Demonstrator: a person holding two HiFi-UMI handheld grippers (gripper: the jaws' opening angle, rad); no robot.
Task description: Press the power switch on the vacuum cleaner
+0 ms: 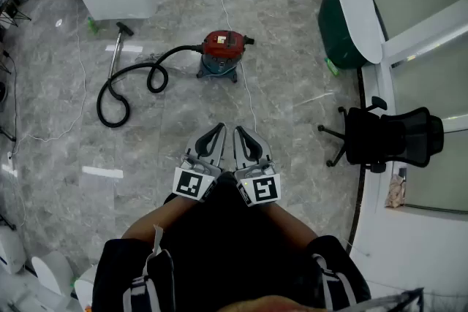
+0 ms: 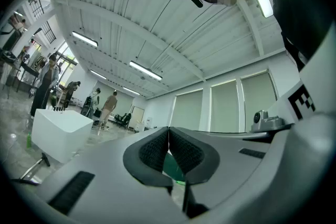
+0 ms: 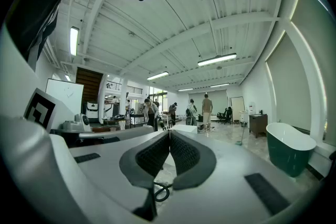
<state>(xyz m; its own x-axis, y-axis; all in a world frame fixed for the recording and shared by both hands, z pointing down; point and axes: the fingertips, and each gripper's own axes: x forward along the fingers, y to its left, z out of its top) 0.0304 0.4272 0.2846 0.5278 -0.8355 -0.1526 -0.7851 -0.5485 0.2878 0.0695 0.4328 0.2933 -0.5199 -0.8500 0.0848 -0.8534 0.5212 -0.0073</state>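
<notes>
We look from a head-mounted camera, high above and behind the vacuum cleaner [image 1: 221,53], facing forward and steeply down at the floor [image 1: 292,106]. The vacuum cleaner lies well ahead. The left tongs [image 1: 210,141] and right tongs [image 1: 248,145] sit side by side between us and the vacuum cleaner. Each gripper camera rides close behind its own tongs and looks along them, tilted upward, so the ceiling [image 2: 157,18] fills most of both views. The left gripper view shares the white counter [image 2: 58,131] with the head view, beyond and left of the vacuum cleaner. The right gripper view shares the green bathtub [image 3: 290,152], right of the vacuum cleaner.
</notes>
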